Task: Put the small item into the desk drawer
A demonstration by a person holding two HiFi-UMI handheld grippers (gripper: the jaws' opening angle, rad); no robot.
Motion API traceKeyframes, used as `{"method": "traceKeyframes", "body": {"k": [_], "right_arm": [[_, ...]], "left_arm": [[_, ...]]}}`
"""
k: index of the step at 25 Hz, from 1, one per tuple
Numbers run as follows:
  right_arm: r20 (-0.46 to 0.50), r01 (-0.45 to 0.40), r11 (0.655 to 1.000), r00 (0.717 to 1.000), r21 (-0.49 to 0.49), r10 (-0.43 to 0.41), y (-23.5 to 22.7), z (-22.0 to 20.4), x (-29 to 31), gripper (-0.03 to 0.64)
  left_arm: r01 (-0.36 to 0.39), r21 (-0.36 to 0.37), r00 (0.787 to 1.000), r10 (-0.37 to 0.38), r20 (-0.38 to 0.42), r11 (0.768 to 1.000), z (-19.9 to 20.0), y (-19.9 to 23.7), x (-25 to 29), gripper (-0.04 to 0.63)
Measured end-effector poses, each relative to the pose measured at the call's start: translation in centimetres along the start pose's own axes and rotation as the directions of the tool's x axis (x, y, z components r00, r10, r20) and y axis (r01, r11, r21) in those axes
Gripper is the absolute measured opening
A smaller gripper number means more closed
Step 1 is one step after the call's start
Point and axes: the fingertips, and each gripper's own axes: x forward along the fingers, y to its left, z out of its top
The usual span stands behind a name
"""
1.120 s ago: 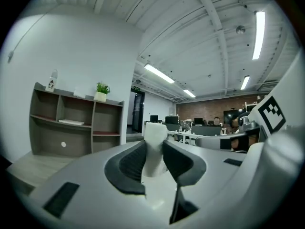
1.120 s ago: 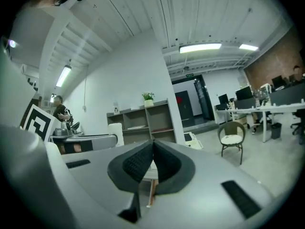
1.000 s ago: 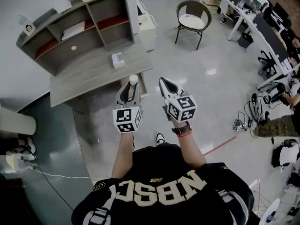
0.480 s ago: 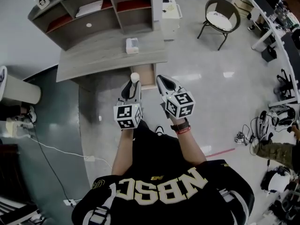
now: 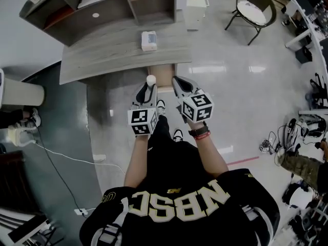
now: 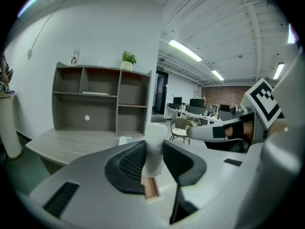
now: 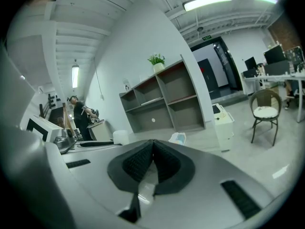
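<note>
Desk drawer (image 5: 165, 77) shows overhead; left gripper (image 6: 154, 149) clamps small item (image 5: 151, 79), right gripper's (image 7: 152, 149) jaws closed.

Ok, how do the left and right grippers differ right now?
The left gripper is shut on a small white item; the right gripper is shut with nothing between its jaws. The left gripper's jaws stand apart around the item, while the right gripper's jaws meet. Both point toward the desk.
</note>
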Motion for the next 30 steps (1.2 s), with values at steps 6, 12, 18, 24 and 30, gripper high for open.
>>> {"method": "traceKeyframes", "body": {"k": [6, 12, 18, 24, 30], "right_arm": [[-0.089, 0.001, 0.999, 0.996, 0.039, 0.002, -1.3, -3.1, 2.8, 0.008], [-0.125, 0.04, 0.996, 0.992, 0.075, -0.03, -3.9, -5.2, 4.7, 0.008], [-0.167, 0.073, 0.994, 0.984, 0.087, -0.058, -6.0, -7.7, 6.1, 0.008], [-0.2, 0.082, 0.991, 0.978, 0.101, -0.061, -7.1, -9.8, 7.2, 0.008], [-0.229, 0.084, 0.989, 0.972, 0.12, -0.055, -7.8, -11.9, 7.9, 0.008]], "left_arm": [[0.017, -0.02, 0.994, -0.019, -0.104, 1.0, -4.2, 1.3, 3.3, 0.129], [0.037, -0.031, 0.981, -0.042, -0.189, 0.999, -7.8, 2.5, 6.4, 0.129], [0.053, -0.012, 0.962, -0.055, -0.266, 0.999, -11.8, 3.7, 8.8, 0.13], [0.066, 0.031, 0.943, -0.052, -0.328, 0.997, -15.5, 4.6, 11.2, 0.13], [0.107, 0.084, 0.915, -0.065, -0.397, 0.991, -19.5, 5.0, 13.2, 0.13]]}}
